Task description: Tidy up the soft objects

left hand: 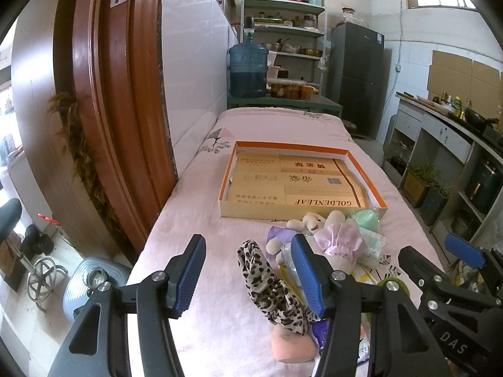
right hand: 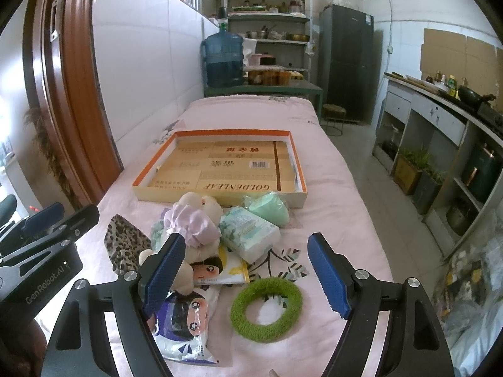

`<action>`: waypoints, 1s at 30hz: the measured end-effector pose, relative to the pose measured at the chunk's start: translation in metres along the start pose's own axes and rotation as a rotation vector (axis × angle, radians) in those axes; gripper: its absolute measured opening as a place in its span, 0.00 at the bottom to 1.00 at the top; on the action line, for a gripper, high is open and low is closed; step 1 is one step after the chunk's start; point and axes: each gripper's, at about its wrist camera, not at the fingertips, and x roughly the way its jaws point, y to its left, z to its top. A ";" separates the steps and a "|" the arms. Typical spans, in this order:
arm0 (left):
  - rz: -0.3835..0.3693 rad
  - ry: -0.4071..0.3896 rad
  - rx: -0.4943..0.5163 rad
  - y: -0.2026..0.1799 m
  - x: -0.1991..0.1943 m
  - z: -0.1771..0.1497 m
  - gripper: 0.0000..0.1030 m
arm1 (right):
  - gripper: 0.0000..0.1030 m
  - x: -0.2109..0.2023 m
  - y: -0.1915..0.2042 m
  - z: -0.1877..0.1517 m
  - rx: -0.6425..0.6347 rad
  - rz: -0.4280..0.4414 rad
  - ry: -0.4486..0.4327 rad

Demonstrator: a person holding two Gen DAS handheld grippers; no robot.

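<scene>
We see a fuzzy green knitted ring [right hand: 266,309] flat on pink sheet [right hand: 330,220], nr pile w/ leopard-print cloth [left hand: 270,289]. Left gripper [left hand: 248,270] & right gripper [right hand: 248,278]: both wide open, empty.

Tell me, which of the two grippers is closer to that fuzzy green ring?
Right. The right gripper hangs open just above the green ring; the left gripper hovers off to the side over the leopard-print cloth.

"GOLDENLEAF" on box [left hand: 301,179]; "GenRobot.AI" on tool [right hand: 44,245]
</scene>
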 end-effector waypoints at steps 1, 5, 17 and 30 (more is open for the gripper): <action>0.000 0.000 0.000 0.000 0.000 0.000 0.55 | 0.79 0.000 0.000 0.000 0.000 0.001 0.001; 0.001 0.001 0.001 0.000 0.000 -0.001 0.55 | 0.79 0.001 0.000 -0.001 -0.001 0.003 0.004; 0.001 0.012 -0.005 0.002 0.003 -0.005 0.55 | 0.79 0.005 0.001 -0.003 -0.003 0.007 0.018; 0.009 0.019 -0.016 0.007 0.008 -0.006 0.55 | 0.79 0.006 0.000 -0.003 -0.006 0.006 0.023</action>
